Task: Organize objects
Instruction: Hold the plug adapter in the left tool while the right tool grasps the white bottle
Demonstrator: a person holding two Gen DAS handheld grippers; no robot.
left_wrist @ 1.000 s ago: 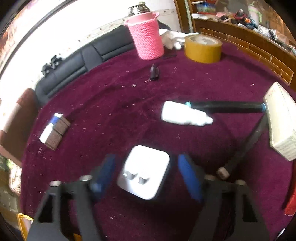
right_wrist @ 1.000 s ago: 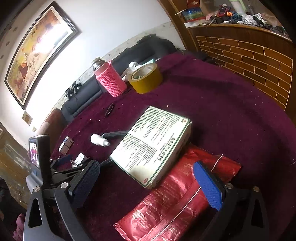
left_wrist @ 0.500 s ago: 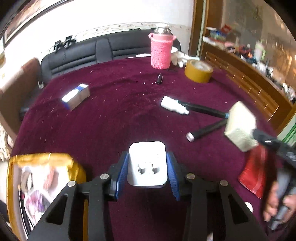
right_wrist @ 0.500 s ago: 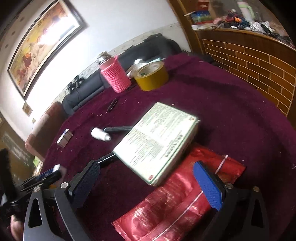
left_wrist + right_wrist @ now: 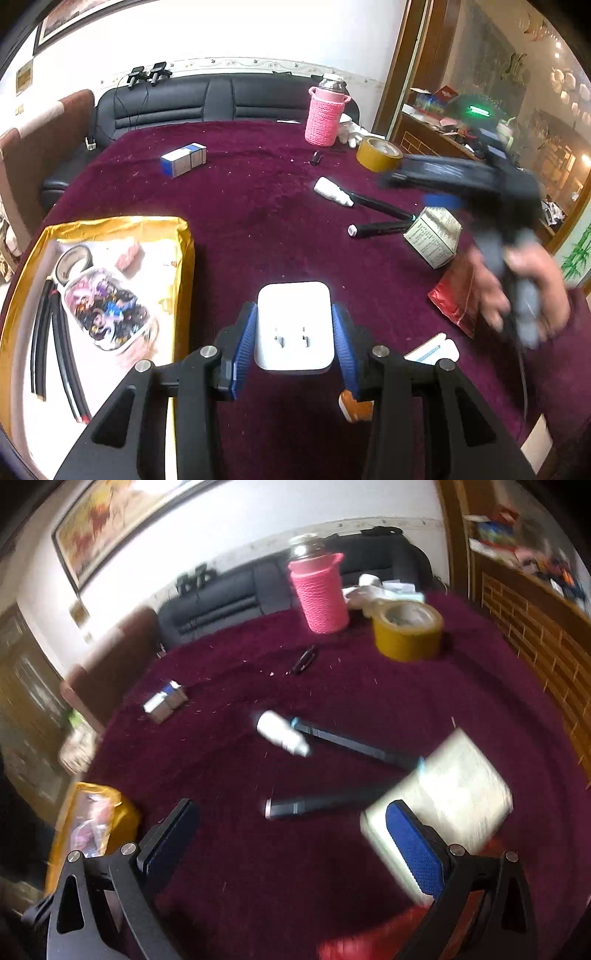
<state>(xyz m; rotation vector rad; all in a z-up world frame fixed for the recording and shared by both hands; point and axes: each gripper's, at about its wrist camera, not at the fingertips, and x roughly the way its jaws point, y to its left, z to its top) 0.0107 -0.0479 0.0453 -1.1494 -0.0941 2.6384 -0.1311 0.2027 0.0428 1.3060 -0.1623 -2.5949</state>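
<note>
Charger (image 5: 293, 326), white w/ two prongs up, is pinched in left hand-held gripper (image 5: 294, 336) over worktop's near edge, apparently mid-carry; next move prob. swing left to gold tray (image 5: 181, 258) & release, while right hand-held gripper (image 5: 291, 834) hangs spread, empty.

A round table covered in maroon cloth (image 5: 258, 206) carried a gold tray (image 5: 181, 258) at its left edge, a blue-and-white box (image 5: 183, 160), a pink knitted bottle (image 5: 325, 116) and a roll of yellow tape (image 5: 378, 153) toward the far side. Near the middle lay a white dropper bottle (image 5: 332, 192) touching one black pen (image 5: 382, 206), with a second black pen (image 5: 376, 229) just beside it. A printed carton (image 5: 434, 236) rested partly on a red packet (image 5: 456, 295) at the right.
</note>
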